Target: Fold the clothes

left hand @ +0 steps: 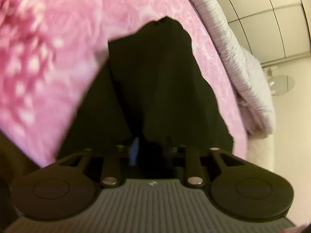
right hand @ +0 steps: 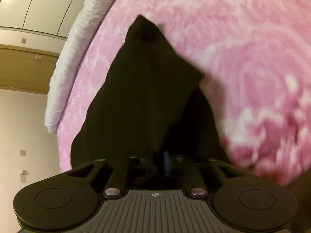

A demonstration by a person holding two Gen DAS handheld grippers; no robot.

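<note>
On the bed's pink blanket a black garment trails from both grippers. We cannot tell whether the left gripper or right gripper pinches it. Soft, light, floppy; take it by the corners.

A: What lies underneath?

B: A pink blanket with a rose pattern, blurred in both views.

A: And at its edge?

B: A ribbed pale quilt runs along it, touching it. In the right view the quilt sits left of the blanket.

A: Beyond that?

B: A cream wall, panelled doors, and a round mirror near the floor.
</note>
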